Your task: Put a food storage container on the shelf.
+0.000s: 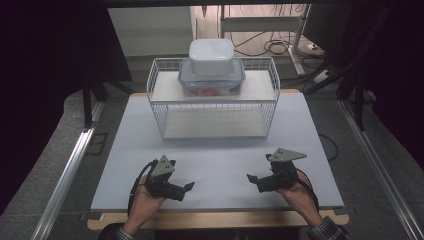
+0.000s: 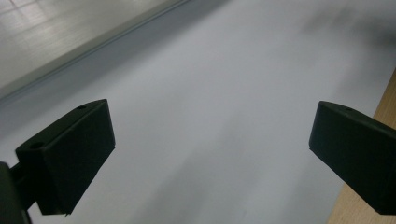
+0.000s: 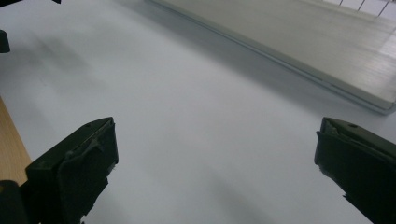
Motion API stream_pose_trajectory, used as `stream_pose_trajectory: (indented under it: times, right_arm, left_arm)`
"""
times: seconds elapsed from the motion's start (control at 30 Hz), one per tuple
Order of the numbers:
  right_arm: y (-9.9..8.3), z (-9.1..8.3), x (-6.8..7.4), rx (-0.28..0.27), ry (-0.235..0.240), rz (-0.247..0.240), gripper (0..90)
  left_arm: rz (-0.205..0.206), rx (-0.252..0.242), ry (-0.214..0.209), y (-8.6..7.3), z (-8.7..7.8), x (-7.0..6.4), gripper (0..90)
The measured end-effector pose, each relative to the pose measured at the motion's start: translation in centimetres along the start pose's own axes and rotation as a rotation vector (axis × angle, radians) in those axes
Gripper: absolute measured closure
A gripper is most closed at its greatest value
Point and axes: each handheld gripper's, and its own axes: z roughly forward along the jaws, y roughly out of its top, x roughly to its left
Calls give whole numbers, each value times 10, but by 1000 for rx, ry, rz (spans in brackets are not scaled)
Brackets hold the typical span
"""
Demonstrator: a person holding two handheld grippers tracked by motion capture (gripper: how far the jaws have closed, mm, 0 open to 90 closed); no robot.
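I have both grippers low over the near edge of the table (image 1: 220, 160), a matte pale grey board with a strip of bare wood showing along its front. The left gripper (image 1: 189, 186) sits by the near left corner, held in a hand (image 1: 146, 200), its black blocky jaws spread wide with nothing between them; in the left gripper view the left gripper (image 2: 210, 154) shows only smooth grey board between the two squared-off pads. The right gripper (image 1: 251, 178) sits toward the near right corner in the other hand (image 1: 300, 192), jaws likewise wide apart and empty; the right gripper view gives the same picture around the right gripper (image 3: 215, 163), with a pale flat panel running along the far side. Each gripper carries a grey three-cornered plate on top.

At the far edge stands a white wire basket (image 1: 160, 107), box-shaped, with a light shelf board across its top. On that shelf rests a clear plastic container (image 1: 186, 80) with a bluish rim and something orange inside, though I can't make out what it is. A white rounded-corner box (image 1: 211, 55) sits stacked on its lid. I can read no writing on any of them. Both grippers are well apart from the basket, with bare board between.
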Motion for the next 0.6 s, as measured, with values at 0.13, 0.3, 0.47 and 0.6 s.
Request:
stream_pose_trajectory:
  times: [0.13,0.3,0.47,0.6]
  right_arm:
    - [-7,3,1,24,3,-1,0]
    - [-15,10,4,54,33,17,0]
    - [-22,20,6,89,47,17,0]
    - [-25,24,5,114,41,18,0]
  left_arm:
    - [-2,26,-9,-4,6,-3,0]
    - [3,56,-7,-8,11,-3,0]
    - [-17,90,-4,-14,17,2,0]
    - [-37,108,2,-17,19,6,0]
